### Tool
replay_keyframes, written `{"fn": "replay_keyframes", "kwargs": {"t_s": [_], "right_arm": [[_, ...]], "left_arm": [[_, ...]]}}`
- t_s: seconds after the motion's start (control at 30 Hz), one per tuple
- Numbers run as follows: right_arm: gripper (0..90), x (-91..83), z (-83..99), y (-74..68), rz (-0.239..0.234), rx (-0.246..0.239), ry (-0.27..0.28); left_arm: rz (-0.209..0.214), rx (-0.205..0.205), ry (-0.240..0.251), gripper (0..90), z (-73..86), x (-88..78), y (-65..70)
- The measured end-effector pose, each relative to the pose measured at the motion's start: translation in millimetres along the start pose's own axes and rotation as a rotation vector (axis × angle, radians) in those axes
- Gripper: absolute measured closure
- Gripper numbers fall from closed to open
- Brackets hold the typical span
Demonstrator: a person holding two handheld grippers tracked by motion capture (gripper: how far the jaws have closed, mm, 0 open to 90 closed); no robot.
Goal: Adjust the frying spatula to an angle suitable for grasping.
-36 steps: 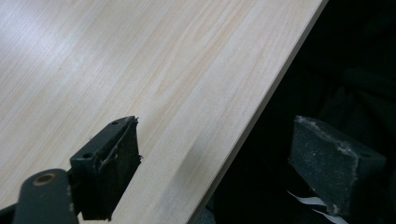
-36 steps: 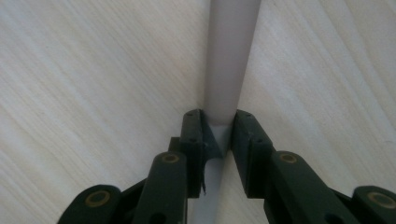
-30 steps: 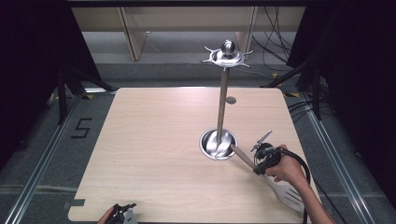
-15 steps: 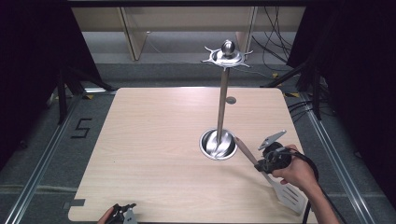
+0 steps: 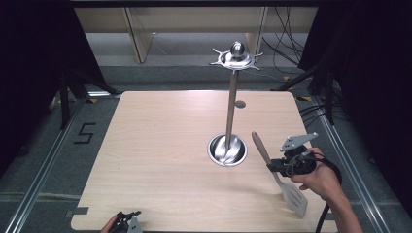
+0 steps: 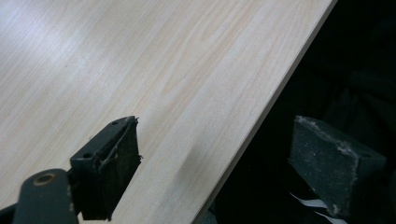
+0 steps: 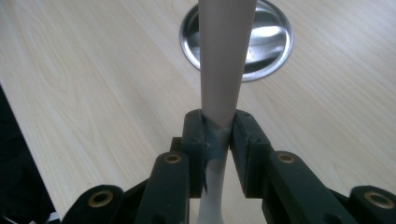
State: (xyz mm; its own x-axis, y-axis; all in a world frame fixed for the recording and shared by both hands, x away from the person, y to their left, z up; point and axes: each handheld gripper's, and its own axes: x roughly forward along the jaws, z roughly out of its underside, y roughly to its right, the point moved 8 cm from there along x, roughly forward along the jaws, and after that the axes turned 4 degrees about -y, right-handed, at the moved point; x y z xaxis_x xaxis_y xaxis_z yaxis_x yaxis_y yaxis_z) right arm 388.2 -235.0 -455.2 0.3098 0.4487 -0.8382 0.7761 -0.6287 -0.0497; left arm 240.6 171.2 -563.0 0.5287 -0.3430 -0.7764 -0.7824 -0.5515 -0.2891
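One spatula | clamped in right gripper | near stand base

My pale wooden table sits on grey floor marked with a black 5 — dark curtains flanking, cables trailing behind.

A stand is set on the desk, right of the middle, its base toward the near side. A spatula is held just right of the base by the right gripper. The left gripper is placed at the near left edge.
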Motion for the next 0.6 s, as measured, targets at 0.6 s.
{"fn": "replay_keyframes", "kwargs": {"t_s": [0.6], "right_arm": [[76.7,-30.4,-34.6,-2.5,-0.068,0.038,0.319]], "left_arm": [[-0.015,-0.007,-0.005,15.2,1.5,-0.3,-2.9]]}}
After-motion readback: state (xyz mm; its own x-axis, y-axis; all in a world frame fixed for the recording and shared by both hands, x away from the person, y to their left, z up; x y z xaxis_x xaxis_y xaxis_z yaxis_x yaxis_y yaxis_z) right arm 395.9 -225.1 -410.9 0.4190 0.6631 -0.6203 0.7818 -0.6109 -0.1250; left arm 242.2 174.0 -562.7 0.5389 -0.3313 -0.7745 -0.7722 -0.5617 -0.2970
